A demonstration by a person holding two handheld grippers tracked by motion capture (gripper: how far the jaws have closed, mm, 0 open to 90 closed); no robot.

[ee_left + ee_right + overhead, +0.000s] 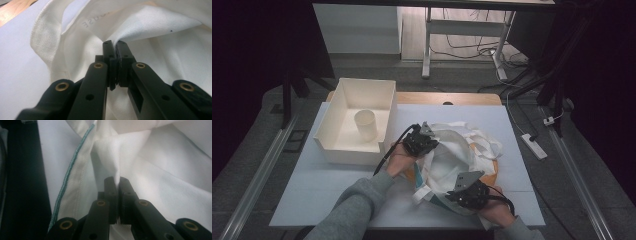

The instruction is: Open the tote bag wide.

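Holding a white cloth bag [452, 155] by two spots on its rim, the left gripper [424, 137] and right gripper [467, 186] spread its mouth over the middle of the bench [312, 175]; a white bin [362, 95] with a cup [366, 125] stands far left. Seen from the left gripper view, the jaws are clamped together on a fabric fold [117, 37]. Seen from the right gripper view, the jaws pinch a pleat [115, 167] beside a teal-stitched hem [72, 162]. Opening the bag seems in hand; next likely calls for pulling the grips apart evenly.
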